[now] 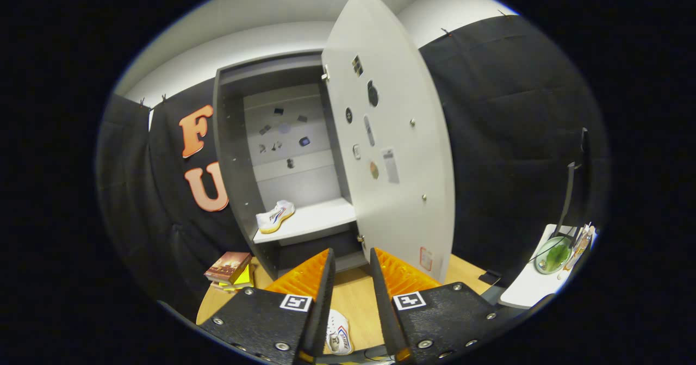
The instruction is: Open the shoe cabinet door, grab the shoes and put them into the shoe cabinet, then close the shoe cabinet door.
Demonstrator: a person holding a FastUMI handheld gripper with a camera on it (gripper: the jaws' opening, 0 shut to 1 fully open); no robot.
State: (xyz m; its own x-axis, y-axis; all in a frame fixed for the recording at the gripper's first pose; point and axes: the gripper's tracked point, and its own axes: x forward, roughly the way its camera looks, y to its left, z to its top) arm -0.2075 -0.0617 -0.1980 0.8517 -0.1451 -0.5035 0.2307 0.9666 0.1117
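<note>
The grey shoe cabinet stands ahead with its door swung wide open to the right. One white shoe with coloured stripes rests on the cabinet's white shelf, toward its left end. A second white shoe lies on the wooden table, low between my fingers and close to me. My gripper is open, its fingers apart and holding nothing, pointing at the cabinet's lower opening.
A stack of books lies on the table left of the cabinet base. To the right, a small white side table carries a glass bowl and a stand. Small stickers dot the door's inner face and the cabinet's back wall.
</note>
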